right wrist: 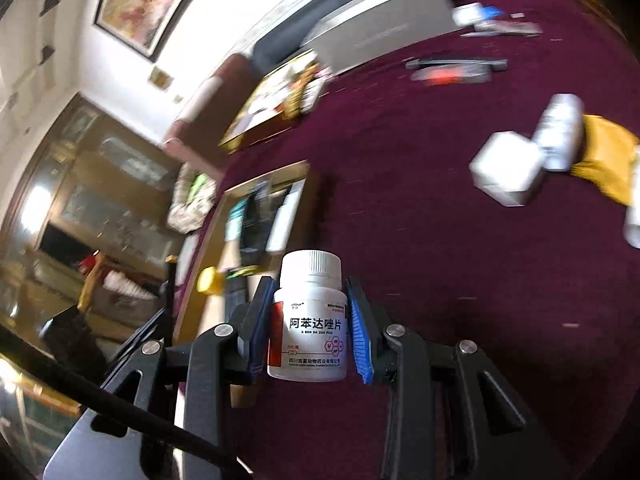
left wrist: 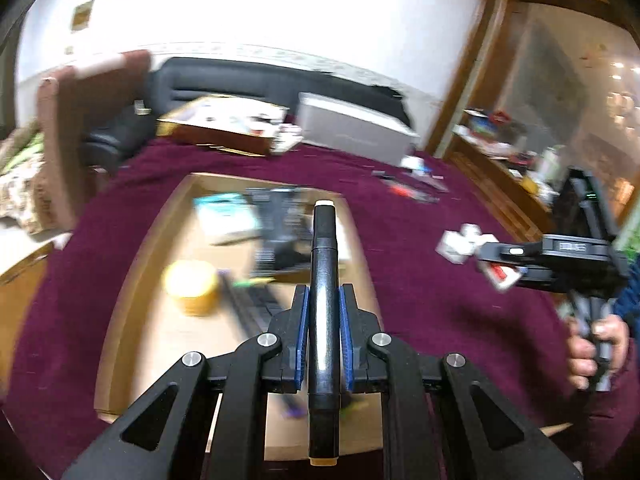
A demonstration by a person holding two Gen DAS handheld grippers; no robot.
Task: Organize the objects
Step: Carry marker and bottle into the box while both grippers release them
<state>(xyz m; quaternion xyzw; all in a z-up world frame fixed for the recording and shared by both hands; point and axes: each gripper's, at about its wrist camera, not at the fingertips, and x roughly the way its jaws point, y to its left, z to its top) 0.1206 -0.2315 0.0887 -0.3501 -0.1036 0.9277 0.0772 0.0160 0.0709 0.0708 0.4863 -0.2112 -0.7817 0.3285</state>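
Black marker (left wrist: 324,300) is clamped between the blue pads (left wrist: 303,332) of the left gripper (left wrist: 324,312), lengthwise along the fingers, pale cap end pointing forward, held above the wooden tray (left wrist: 132,280). Tray sits on the maroon cloth (left wrist: 420,240) and holds a yellow tape roll (left wrist: 192,288), a teal-and-white box (left wrist: 226,216) and dark items too blurred to name. Right gripper (right wrist: 310,320) is closed on a white pill bottle (right wrist: 308,320), upright, cap up, label with Chinese print facing the camera, above the cloth just right of the tray (right wrist: 224,216). Elsewhere on the cloth: a white box (right wrist: 506,168) touching a second white bottle (right wrist: 560,132) lying on its side, beside a yellow packet (right wrist: 608,156); pens (right wrist: 456,68) farther back. Both views motion-blurred.
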